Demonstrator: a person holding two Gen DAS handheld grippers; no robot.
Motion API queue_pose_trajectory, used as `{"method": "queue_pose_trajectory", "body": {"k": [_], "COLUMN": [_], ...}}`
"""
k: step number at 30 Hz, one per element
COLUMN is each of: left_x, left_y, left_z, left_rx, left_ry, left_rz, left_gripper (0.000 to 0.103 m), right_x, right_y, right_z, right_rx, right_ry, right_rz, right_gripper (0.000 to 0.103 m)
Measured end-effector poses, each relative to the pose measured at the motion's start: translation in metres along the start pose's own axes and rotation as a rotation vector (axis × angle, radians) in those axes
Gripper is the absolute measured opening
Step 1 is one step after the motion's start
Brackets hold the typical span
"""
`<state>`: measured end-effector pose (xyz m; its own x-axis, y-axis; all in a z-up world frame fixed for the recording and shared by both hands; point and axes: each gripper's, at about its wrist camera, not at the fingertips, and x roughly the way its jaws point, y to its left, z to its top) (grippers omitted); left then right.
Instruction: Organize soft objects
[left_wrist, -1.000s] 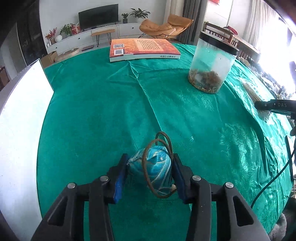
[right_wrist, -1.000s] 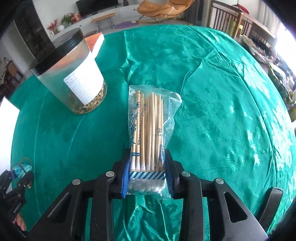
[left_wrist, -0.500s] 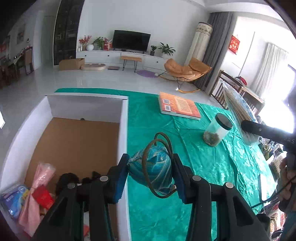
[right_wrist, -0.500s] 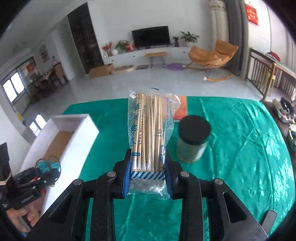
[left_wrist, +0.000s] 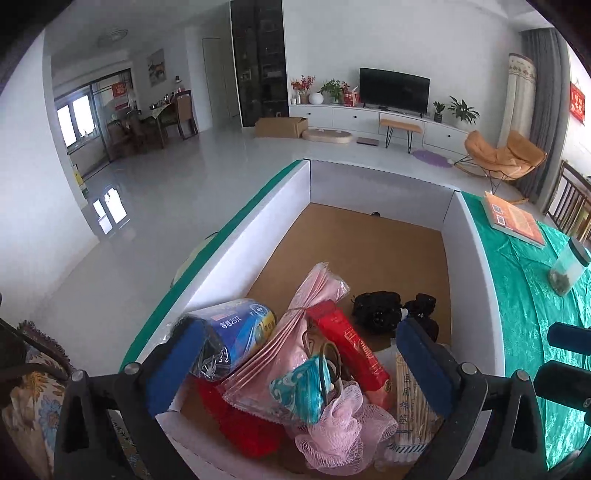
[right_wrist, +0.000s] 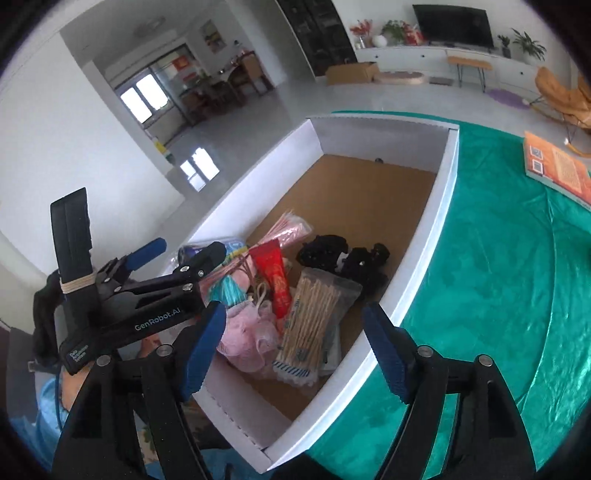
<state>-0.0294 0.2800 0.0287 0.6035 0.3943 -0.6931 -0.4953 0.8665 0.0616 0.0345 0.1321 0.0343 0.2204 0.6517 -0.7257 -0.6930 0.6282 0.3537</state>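
A white box (left_wrist: 476, 236) with a brown floor stands on the green table. In its near end lie the teal pouch with a brown cord (left_wrist: 303, 387), a pink mesh puff (left_wrist: 343, 432), the cotton swab pack (left_wrist: 410, 398), a pink packet, a red tube and a blue roll. My left gripper (left_wrist: 295, 373) is open and empty above the pile. My right gripper (right_wrist: 295, 350) is open and empty above the box's near end; the swab pack (right_wrist: 310, 325) lies below it. The left gripper's body (right_wrist: 147, 295) shows there at left.
Black soft items (left_wrist: 380, 310) lie mid-box. An orange book (left_wrist: 513, 221) and a black-lidded jar (left_wrist: 567, 269) stand on the green cloth (right_wrist: 498, 295) to the right of the box. The box's far half shows bare brown floor. A patterned chair cushion (left_wrist: 29, 387) is at lower left.
Both grippers moved over the box and opened. The teal pouch left the left gripper and the swab pack left the right gripper; both now lie in the box.
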Motion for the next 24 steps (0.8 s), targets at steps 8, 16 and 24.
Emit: {"method": "queue_pose_trajectory", "body": {"k": [8, 16, 24], "left_x": [-0.015, -0.037, -0.044], "left_y": [-0.022, -0.031, -0.022], "left_z": [-0.010, -0.016, -0.013], "left_rx": [0.021, 0.078, 0.054], "left_ry": [0.002, -0.027, -0.001], "left_rz": [0.106, 0.159, 0.161], "left_gripper": [0.103, 0.103, 0.103], "right_x": [-0.021, -0.027, -0.025], "right_y": [-0.001, 0.013, 0.023], "right_z": [-0.011, -0.020, -0.023], "right_rx": [-0.093, -0.141, -0.174], "right_ry": [-0.048, -0.052, -0.033], "right_rz": [-0.146, -0.219, -0.259], "right_gripper": [0.080, 0.080, 0.080]}}
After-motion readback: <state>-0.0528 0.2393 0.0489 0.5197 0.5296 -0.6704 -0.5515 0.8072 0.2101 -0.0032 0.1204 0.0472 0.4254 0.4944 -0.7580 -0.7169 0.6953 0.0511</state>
